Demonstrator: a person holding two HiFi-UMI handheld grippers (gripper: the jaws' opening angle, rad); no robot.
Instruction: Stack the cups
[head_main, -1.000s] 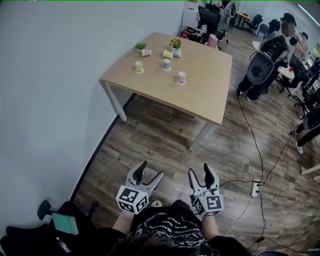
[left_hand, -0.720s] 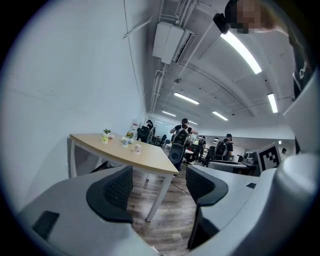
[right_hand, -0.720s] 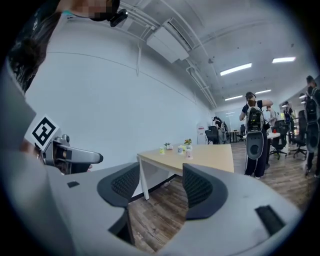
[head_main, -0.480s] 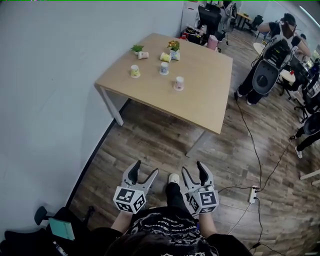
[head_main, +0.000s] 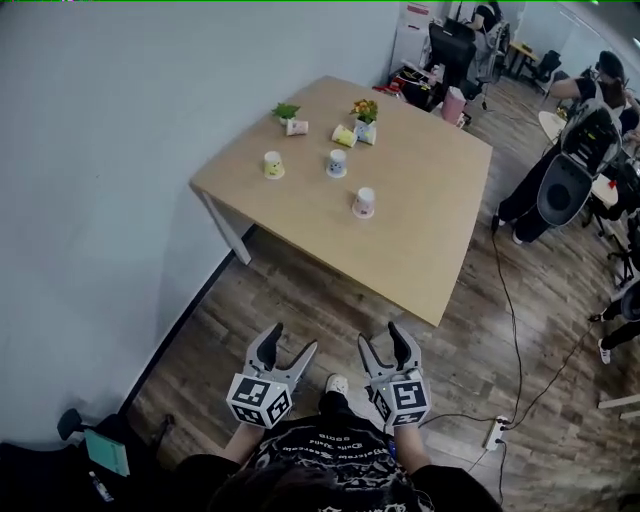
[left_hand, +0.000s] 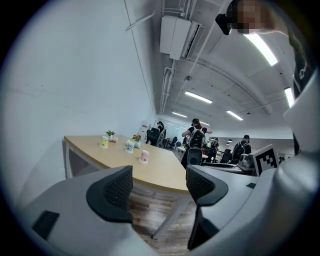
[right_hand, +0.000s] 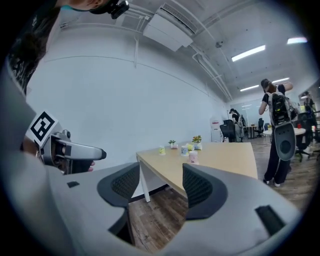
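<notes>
Several small paper cups are on the wooden table (head_main: 430, 200). Three stand upside down: a yellow cup (head_main: 272, 165), a white-blue cup (head_main: 337, 163) and a pink cup (head_main: 364, 202). Behind them a pink cup (head_main: 297, 127) and a yellow cup (head_main: 343, 136) lie on their sides. My left gripper (head_main: 290, 342) and right gripper (head_main: 383, 340) hang side by side over the floor, well short of the table, both open and empty. The left gripper view shows the yellow cup (left_hand: 104, 142), the white-blue cup (left_hand: 130, 145) and the pink cup (left_hand: 144, 157) far beyond the open jaws.
Two small potted plants (head_main: 285, 111) (head_main: 365, 108) stand at the table's far side. A white wall runs along the left. A power strip (head_main: 492, 433) with cables lies on the wood floor at right. People with backpacks (head_main: 570, 175) and office chairs fill the far right.
The person has walked towards the table, which now looks larger and nearer. Both grippers travelled forward with the body, jaws unchanged. The person at right has shifted.
</notes>
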